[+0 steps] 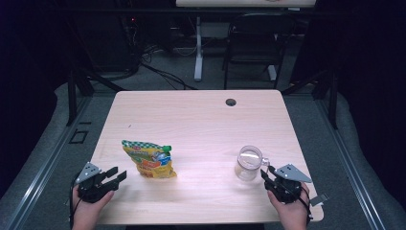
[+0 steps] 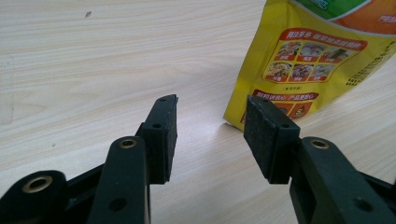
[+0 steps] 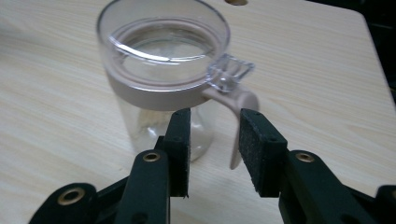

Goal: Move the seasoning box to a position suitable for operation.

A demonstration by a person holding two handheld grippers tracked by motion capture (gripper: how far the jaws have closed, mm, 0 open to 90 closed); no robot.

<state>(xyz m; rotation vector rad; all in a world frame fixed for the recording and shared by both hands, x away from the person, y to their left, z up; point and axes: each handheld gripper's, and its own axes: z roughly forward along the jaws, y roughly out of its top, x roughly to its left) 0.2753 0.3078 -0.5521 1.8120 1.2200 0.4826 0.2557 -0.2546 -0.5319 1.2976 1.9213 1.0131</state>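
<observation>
The clear jar [image 3: 161, 88] stands upright on the table [image 1: 201, 120], its handle [image 3: 236, 123] turned towards our right gripper [image 3: 214, 135], whose parted jaws hold nothing just short of it. Our left gripper [image 2: 211, 126], equally slack, sits near the yellow pouch [image 2: 317, 60].

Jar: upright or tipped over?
Upright: the jar stands on its base on the table, its open mouth facing up.

On the surface [image 1: 201, 115], your pouch [image 1: 149, 160] lies well left of the jar [image 1: 249, 163]; your left claw [image 1: 114, 176] sits left of the pouch, your right claw [image 1: 268, 176] just right of the jar.
</observation>
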